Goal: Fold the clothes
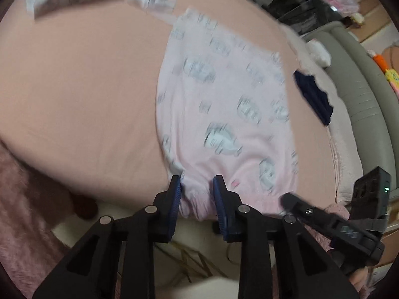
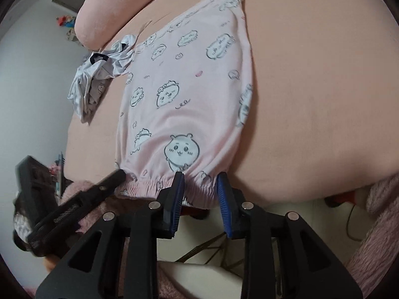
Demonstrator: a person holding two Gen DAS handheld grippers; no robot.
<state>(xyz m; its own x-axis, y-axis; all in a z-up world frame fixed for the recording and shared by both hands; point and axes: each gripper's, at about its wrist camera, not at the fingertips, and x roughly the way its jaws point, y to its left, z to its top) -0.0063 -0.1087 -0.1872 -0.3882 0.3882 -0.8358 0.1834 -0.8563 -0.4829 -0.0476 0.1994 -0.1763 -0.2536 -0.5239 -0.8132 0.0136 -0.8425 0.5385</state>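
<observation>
Two grippers meet one pair of pink printed pyjama trousers (image 2: 184, 94) at the elastic waistband (image 2: 159, 184), which lies along the near edge of a bed covered by a peach sheet (image 2: 311, 74). The trousers lie flat on the sheet, running away from the waistband toward a pillow (image 2: 99, 20); they appear doubled lengthwise, one leg over the other, though this is a judgement from the outline. No crosswise fold is visible, so folding this garment seems at most half done. A crumpled white and grey garment (image 2: 99, 79) lies just beside the far end of the trousers and a dark garment (image 1: 314, 97) lies near the bed's other side; both look unfolded, so more of the task remains.

The right gripper (image 2: 200, 186) points steeply down over the bed edge, its blue pads (image 2: 178, 186) set narrowly apart with gathered waistband between them; whether they pinch the cloth cannot be told. The left gripper (image 1: 197, 189) takes a like pose at the other waistband corner, jaws narrow, cloth between the pads (image 1: 175, 189); its view is blurred, and a firm hold cannot be confirmed. Each gripper appears in the other's view, just beside it.
</observation>
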